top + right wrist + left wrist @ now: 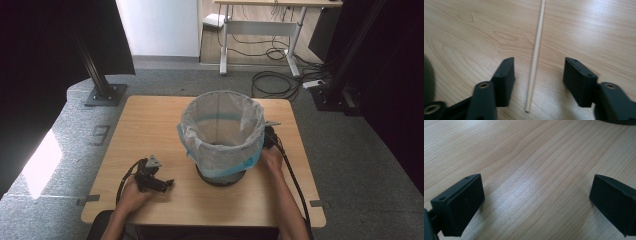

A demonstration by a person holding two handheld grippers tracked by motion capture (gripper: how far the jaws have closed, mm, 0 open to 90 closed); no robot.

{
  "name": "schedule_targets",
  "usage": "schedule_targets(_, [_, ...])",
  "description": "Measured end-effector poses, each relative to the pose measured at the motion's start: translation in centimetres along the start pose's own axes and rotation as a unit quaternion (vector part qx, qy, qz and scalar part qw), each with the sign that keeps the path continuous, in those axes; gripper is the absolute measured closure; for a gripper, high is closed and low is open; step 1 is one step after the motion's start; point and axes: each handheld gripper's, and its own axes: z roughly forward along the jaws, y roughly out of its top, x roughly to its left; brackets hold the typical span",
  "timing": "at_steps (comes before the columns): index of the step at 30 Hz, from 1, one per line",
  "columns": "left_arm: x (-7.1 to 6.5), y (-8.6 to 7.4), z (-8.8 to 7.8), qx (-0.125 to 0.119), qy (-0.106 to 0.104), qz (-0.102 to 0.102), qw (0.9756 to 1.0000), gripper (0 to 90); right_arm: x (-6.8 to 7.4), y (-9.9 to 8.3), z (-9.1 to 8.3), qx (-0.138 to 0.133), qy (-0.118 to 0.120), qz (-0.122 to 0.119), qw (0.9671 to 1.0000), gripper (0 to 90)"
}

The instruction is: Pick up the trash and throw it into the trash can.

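Wastebasket [222,137] with clear bag liner [220,117] standing at centre of high view on wooden table [145,125]. Your left gripper [162,184] resting lower left of frame, jaws spread wide over bare wood, as left gripper view [536,202] is showing. Your right gripper [538,80] sitting right of basket, jaws spread, thin wooden stick [535,55] lying flat between them, running toward top of frame, touching neither jaw.
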Motion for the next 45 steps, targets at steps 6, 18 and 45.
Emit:
schedule_targets(6, [0.0,0.0,0.0,0.0,0.0,0.0,1.0,0.0,0.9,0.4,0.0,0.007,0.012,-0.005,0.9999,75.7])
schedule_targets(18, [0.0,0.0,0.0,0.0,0.0,0.0,1.0,0.0,0.3,-0.2,-2.1,0.053,0.014,0.024,0.9982,84.7])
schedule_targets(45, [0.0,0.0,0.0,0.0,0.0,0.0,1.0,0.0,-0.6,3.8,-14.3,-0.001,0.054,0.014,0.9984,84.8])
